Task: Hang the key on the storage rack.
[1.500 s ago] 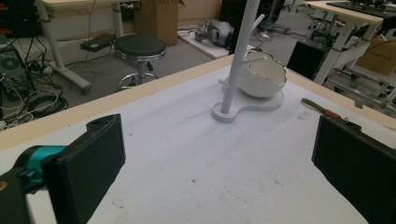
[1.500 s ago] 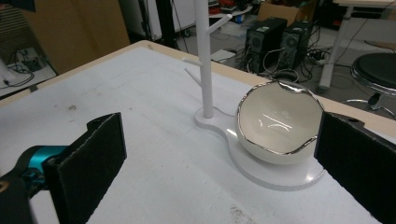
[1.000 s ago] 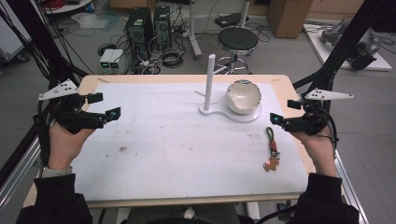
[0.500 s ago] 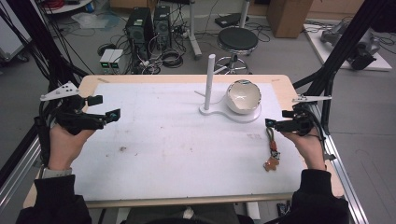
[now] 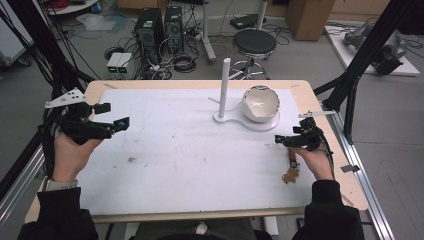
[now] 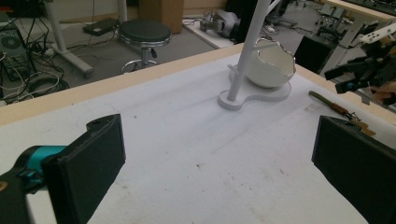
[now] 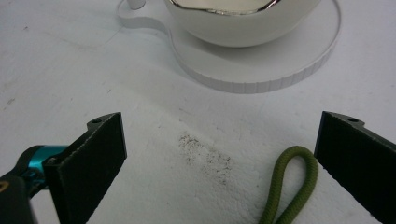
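Olive-green cord, the looped end of a keychain-type item, lies flat on the white bench near its right edge, with the brown charm end closer to your side. Your right gripper hovers just above this item with jaws wide apart and nothing between them; in the right gripper view the loop sits just inside the right-hand jaw, not centred in the opening. Your left gripper is held above the left part of the bench, jaws likewise spread and empty, well apart from every object. Toward the far edge, right of centre, stands the white stand with its upright post, and the white bowl with a reflective interior rests on the stand's round base. Judged from this layout, the work is at its opening stage: the cord is not yet grasped, not lifted, and nothing hangs on the post or lies in the bowl. Remaining steps appear to be: shift the right gripper so the loop lies between the jaws, close on it, lift, and carry it toward the stand.
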